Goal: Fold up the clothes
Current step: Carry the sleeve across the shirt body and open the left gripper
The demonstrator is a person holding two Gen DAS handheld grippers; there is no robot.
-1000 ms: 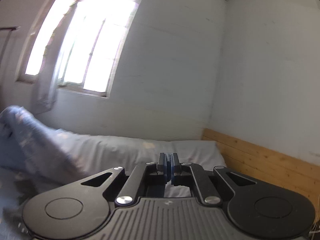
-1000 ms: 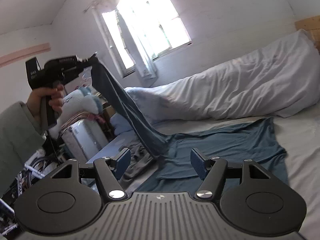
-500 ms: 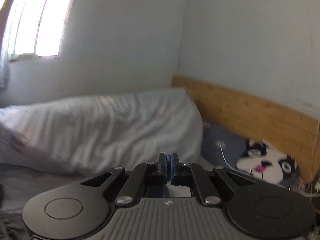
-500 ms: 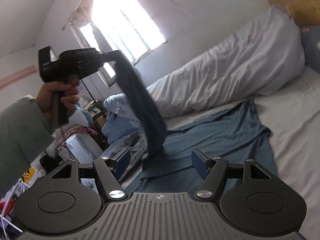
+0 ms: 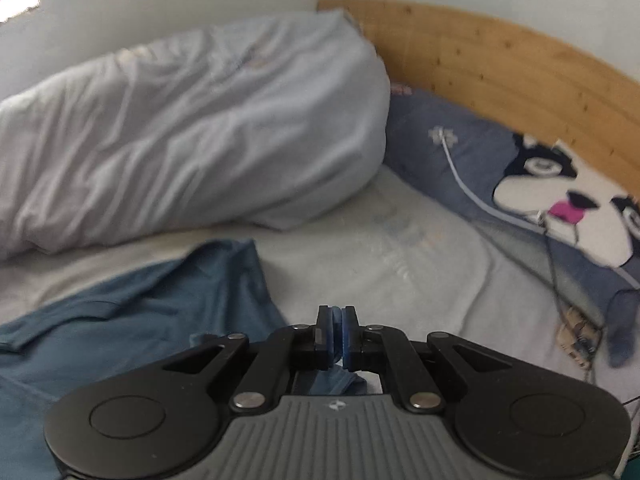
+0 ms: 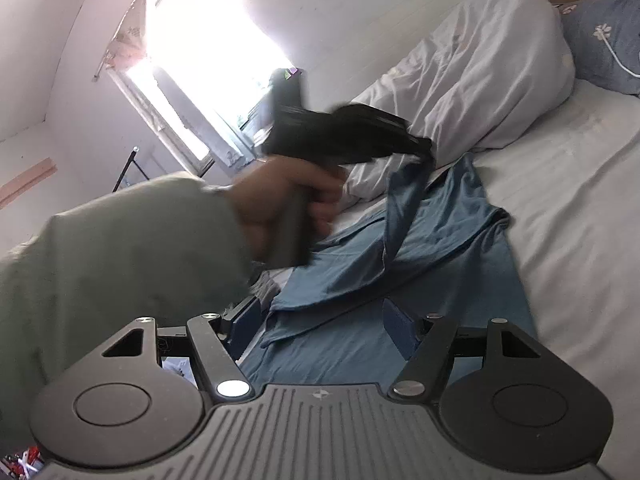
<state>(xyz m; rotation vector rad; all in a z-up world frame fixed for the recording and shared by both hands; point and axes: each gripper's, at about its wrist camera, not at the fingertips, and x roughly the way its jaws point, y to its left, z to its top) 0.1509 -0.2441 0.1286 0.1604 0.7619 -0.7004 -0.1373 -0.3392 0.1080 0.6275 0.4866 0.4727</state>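
A teal-blue shirt [image 6: 440, 248] lies spread on the pale bed sheet [image 6: 568, 200]. My left gripper [image 5: 337, 334] is shut on a part of that shirt [image 5: 132, 320]; a fold of blue cloth shows under its pads. In the right wrist view that left gripper [image 6: 424, 146], blurred, points down over the bed with a strip of the shirt hanging from its tip. My right gripper [image 6: 324, 326] stands open low over the near part of the shirt, nothing between its fingers. A hand and a green sleeve [image 6: 120, 248] hold the left gripper.
A rolled white duvet [image 5: 180, 128] lies along the wall. A blue pillow [image 5: 460, 152] with a white cable [image 5: 468, 184] and a black-and-white plush [image 5: 568, 200] sit by the wooden headboard [image 5: 500, 60]. A bright window [image 6: 208, 64] is at the left.
My left gripper has swung from high by the window down and across over the bed, carrying the shirt's strip with it. The right gripper has sunk and rolled a little, still open.
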